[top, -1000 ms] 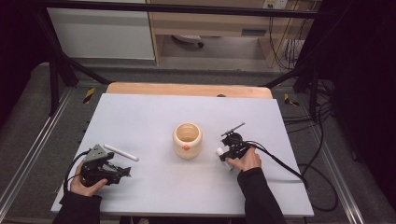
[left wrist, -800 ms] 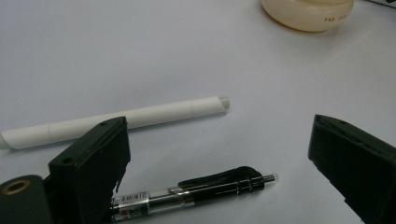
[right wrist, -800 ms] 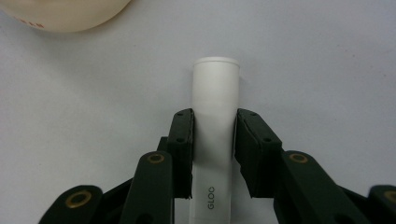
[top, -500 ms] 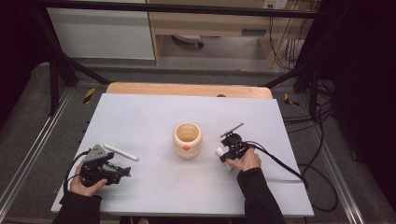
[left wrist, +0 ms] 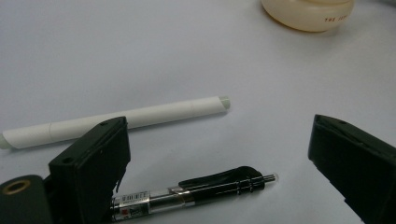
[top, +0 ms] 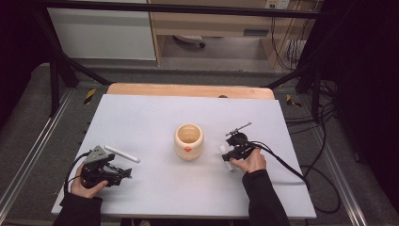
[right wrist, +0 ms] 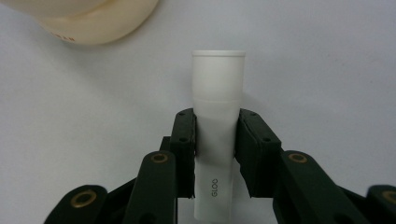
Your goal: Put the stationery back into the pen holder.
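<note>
High view: the cream pot [top: 189,140] stands mid-table; the right gripper [top: 229,154] sits just beside it, the left gripper [top: 117,174] near a white stick [top: 122,153].
Left gripper view: jaws spread wide over a pen [left wrist: 196,191] lying between them, untouched.
Right gripper view: jaws pinch a white glue stick [right wrist: 217,140], the pot just beyond

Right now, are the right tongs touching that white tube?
Touching: in the right gripper view, both jaws of the right tongs press the tube's sides.
</note>
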